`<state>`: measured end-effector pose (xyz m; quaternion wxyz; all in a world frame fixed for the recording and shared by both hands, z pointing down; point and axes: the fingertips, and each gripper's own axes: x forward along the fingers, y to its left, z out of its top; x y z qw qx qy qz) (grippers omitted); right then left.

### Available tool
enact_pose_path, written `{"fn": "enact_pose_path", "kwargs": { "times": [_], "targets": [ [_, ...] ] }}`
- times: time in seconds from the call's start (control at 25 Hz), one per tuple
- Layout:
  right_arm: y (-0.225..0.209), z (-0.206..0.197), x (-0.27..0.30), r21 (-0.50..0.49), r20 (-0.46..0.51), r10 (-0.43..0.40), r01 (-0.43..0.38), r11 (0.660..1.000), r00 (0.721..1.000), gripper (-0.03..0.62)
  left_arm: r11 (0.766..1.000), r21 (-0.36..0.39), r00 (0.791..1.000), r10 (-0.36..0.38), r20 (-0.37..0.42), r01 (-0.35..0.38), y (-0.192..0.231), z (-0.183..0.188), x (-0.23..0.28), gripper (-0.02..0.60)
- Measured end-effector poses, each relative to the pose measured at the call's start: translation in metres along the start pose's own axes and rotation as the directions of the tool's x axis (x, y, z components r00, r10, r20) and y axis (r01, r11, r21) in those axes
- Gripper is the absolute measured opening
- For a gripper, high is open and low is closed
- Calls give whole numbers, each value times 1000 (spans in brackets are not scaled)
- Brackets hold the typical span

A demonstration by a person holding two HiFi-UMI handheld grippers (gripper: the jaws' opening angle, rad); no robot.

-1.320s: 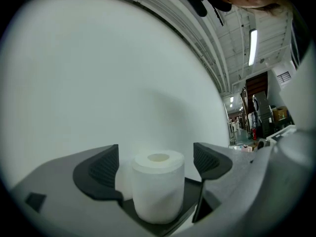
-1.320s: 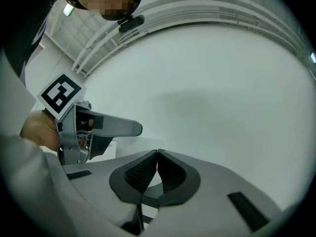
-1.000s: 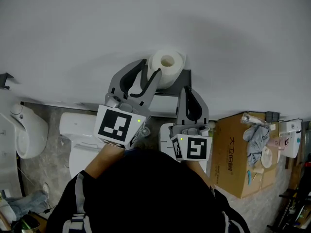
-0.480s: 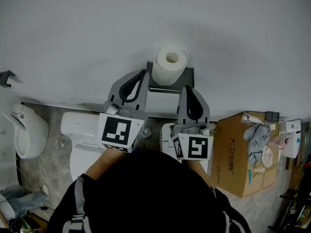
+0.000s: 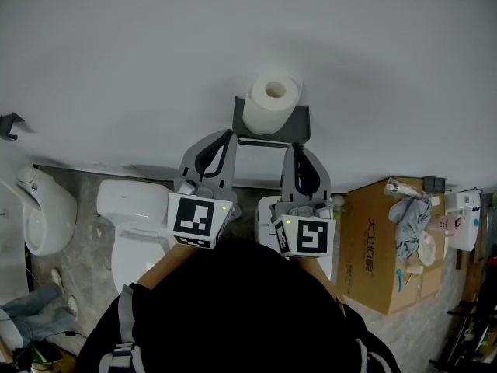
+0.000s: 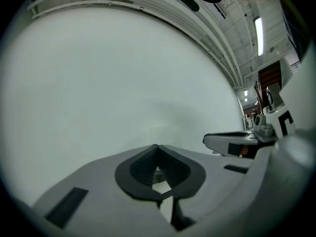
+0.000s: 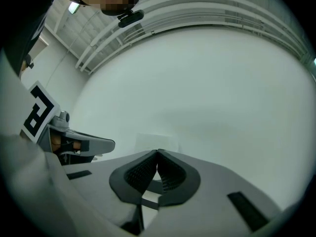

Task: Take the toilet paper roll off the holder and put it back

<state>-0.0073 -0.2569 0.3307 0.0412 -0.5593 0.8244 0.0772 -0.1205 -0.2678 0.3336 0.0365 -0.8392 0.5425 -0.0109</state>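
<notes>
Toilet paper roll point(image 5: 270, 103) is seen sitting on the holder point(image 5: 303, 126) against the wall, core hole up, so the put-back looks done. Left gripper point(image 5: 226, 135) and right gripper point(image 5: 292, 148) are held just below, both closed on nothing.

The toilet paper roll point(image 5: 270, 103) is white against a dark grey holder point(image 5: 301, 124) on a plain pale grey wall point(image 5: 116, 53). The left claw point(image 5: 230, 135) and right claw point(image 5: 294, 149) are mid-grey with black ribbed pads point(image 6: 136, 169), and each carries black-and-white square markers point(image 5: 194, 217). Below are a white toilet point(image 5: 128, 208), a brown cardboard box point(image 5: 373, 263) with dark print, a mottled grey-beige floor point(image 5: 70, 263) and the person's black top point(image 5: 233, 309).
</notes>
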Motion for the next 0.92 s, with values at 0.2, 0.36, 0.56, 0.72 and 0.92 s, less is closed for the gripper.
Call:
{"fn": "enact_pose_path", "kwargs": {
  "times": [0.2,0.36,0.56,0.72,0.92],
  "targets": [
    [0,-7,-3,1,-12,-6,6,1000,1000,23,1000,-7,1000,-20,-4,20,-5,-6,-3,6],
    [0,-5,-2,-1,-10,-7,7,1000,1000,23,1000,-5,1000,-26,-1,26,-6,-5,-3,6],
    [1,-6,-2,6,-12,-12,12,1000,1000,23,1000,-10,1000,-29,2,29,-5,-6,-3,6],
    [2,-6,-1,0,-13,-11,11,1000,1000,23,999,-23,1000,-30,-7,30,-5,-8,-4,6],
    [2,-7,-1,-13,-19,-4,4,1000,1000,22,999,-3,999,-48,10,48,-7,-6,-2,6]
  ]
}}
